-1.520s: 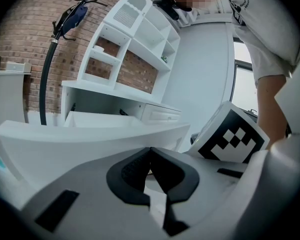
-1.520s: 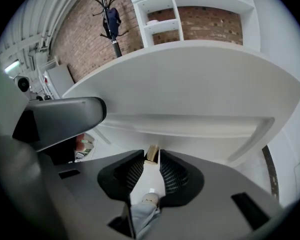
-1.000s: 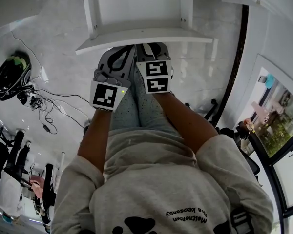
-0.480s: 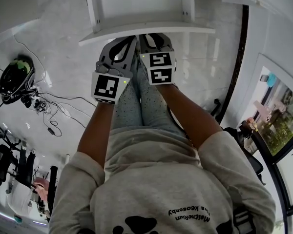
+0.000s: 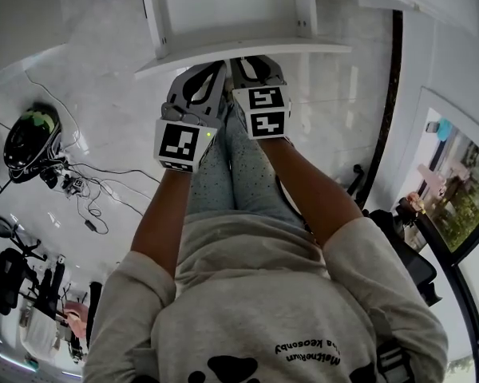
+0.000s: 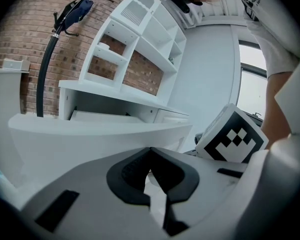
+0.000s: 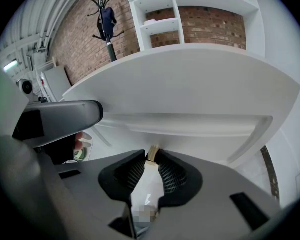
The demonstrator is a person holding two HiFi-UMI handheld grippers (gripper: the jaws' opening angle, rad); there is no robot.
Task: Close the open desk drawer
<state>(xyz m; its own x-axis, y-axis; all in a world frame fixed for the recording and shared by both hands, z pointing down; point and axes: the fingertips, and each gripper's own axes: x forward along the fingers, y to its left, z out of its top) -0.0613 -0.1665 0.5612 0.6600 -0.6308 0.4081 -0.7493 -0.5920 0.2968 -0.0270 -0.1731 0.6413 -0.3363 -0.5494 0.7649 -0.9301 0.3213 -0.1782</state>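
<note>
The desk drawer (image 5: 247, 53) is seen pulled out at the top of the head view, its white front panel turned toward the person and its bare inside open to the camera. In the right gripper view the same panel (image 7: 190, 84) fills the upper half of the picture, close above the jaws.

Both grippers are held side by side just below that panel. The left gripper (image 5: 206, 72) is pointed at the panel's lower edge, and its jaws are seen drawn together in its own view (image 6: 150, 150), tips meeting with nothing between them. The right gripper (image 5: 252, 62) is set just beside it, and its jaws (image 7: 151, 155) are drawn in to a thin slit – only a pale sliver shows there. Whether either tip touches the panel cannot be told.

Behind the drawer, white shelves (image 6: 140, 39) are seen against a brick wall (image 7: 85, 39). On the pale floor (image 5: 104, 78), well to the left, a black helmet (image 5: 24, 134) and loose cables (image 5: 92, 194) are lying.
</note>
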